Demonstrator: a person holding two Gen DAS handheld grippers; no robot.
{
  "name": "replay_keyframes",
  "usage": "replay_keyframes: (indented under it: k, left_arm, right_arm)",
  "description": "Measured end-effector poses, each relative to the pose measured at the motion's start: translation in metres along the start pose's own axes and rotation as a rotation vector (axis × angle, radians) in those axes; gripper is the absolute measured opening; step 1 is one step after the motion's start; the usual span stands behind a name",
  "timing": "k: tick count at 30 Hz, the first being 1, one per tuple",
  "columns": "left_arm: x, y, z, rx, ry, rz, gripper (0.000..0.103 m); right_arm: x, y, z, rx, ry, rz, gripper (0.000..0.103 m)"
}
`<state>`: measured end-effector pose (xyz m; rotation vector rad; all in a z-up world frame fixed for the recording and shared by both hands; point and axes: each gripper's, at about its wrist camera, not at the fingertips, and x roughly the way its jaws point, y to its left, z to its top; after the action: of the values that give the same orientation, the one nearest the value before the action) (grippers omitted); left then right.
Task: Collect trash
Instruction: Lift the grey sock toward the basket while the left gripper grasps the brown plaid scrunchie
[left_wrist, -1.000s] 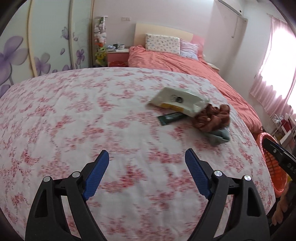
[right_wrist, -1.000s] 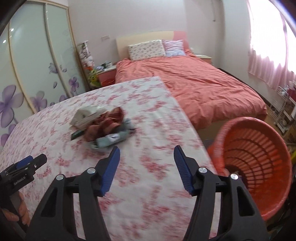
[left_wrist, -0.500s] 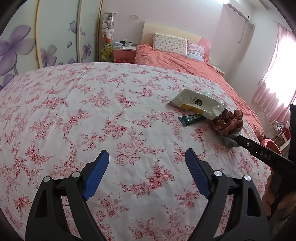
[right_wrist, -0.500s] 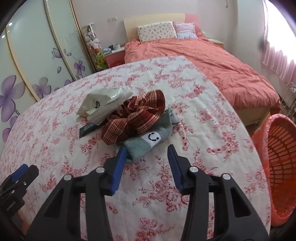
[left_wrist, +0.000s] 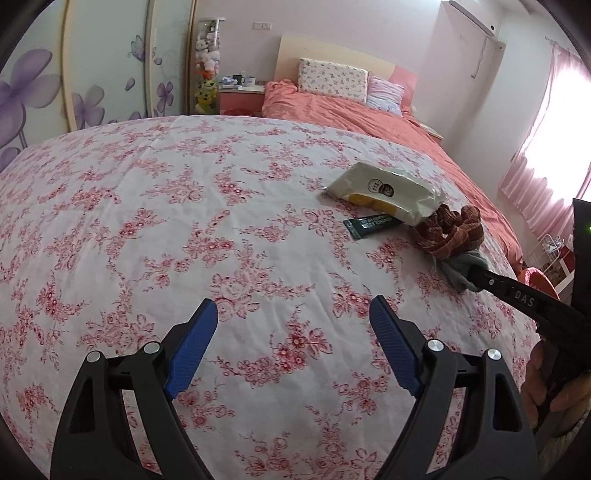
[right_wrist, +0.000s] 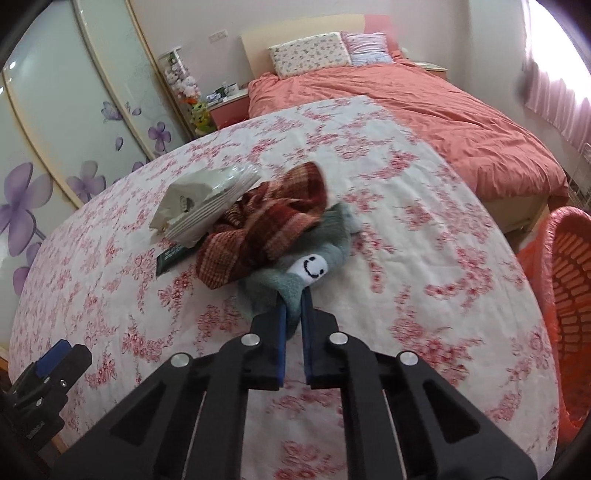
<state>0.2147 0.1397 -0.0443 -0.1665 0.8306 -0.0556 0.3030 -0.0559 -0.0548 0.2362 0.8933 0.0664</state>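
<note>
Since half a second ago, the right gripper (right_wrist: 293, 308) has closed from a wide spread and now pinches the near edge of the grey-green smiley sock (right_wrist: 306, 271), which lies on the floral bedspread (right_wrist: 406, 229) partly under a red plaid cloth (right_wrist: 266, 225). Beside that cloth sit a cream snack bag (right_wrist: 201, 205) and, touching it, a dark green wrapper (right_wrist: 171, 256), while the orange basket (right_wrist: 569, 295) stands off the bed's right edge. Over bare bedspread, the left gripper (left_wrist: 293, 345) hovers with its blue pads (left_wrist: 192, 347) spread wide and nothing between them.
</note>
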Motion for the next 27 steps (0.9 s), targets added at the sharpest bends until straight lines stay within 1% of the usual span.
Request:
replay_keyframes:
  k: [6,11,14,20,23,27]
  left_arm:
    - [0.004,-0.015,0.0,0.018,0.014,-0.025,0.083]
    - [0.009,-0.041,-0.001,0.052,0.029,-0.068,0.083]
    - [0.011,-0.062,-0.003,0.091,0.03,-0.097,0.083]
    - [0.01,-0.101,-0.001,0.142,0.014,-0.155,0.083]
    - [0.009,-0.125,0.002,0.173,-0.005,-0.189,0.083]
    - [0.017,-0.158,0.005,0.234,-0.009,-0.208,0.083]
  right_arm:
    - [-0.021,-0.023,-0.008,0.006,-0.043,-0.074,0.007]
    - [-0.037,-0.049,-0.013,0.042,-0.069,-0.125,0.007]
    - [-0.052,-0.062,-0.016,0.049,-0.1,-0.118,0.007]
    - [-0.083,-0.077,-0.016,0.049,-0.173,-0.14,0.007]
    - [-0.092,-0.091,-0.018,0.071,-0.185,-0.147,0.007]
    - [-0.099,-0.105,-0.022,0.09,-0.186,-0.154,0.007]
